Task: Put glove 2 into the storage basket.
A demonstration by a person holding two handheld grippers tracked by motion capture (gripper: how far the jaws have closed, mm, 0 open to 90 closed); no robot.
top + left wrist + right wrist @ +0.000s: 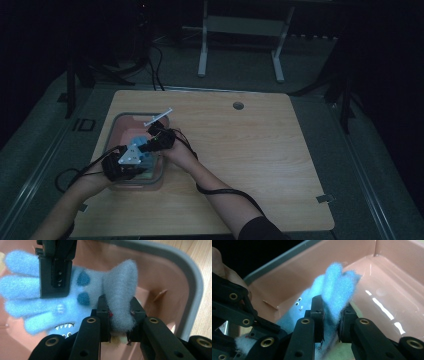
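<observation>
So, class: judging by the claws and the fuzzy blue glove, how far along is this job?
Done: both claws have gripped the glove. In hand: left claw pinches its grey cuff, right claw clamps its blue fingers, over the pink bin. Left: probably moving it somewhere, then letting go.

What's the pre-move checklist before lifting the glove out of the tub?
1. Left gripper shut on the grey cuff of the blue fuzzy glove: ok.
2. Right gripper shut on the glove's finger end: ok.
3. Both grips deep enough to survive a pull: cannot tell.
4. Glove free of the pink tub walls: cannot tell.
5. Tub sits flat on the wooden table: ok.
6. Cables clear of the tub rim in the high view: cannot tell, too dark.
</observation>
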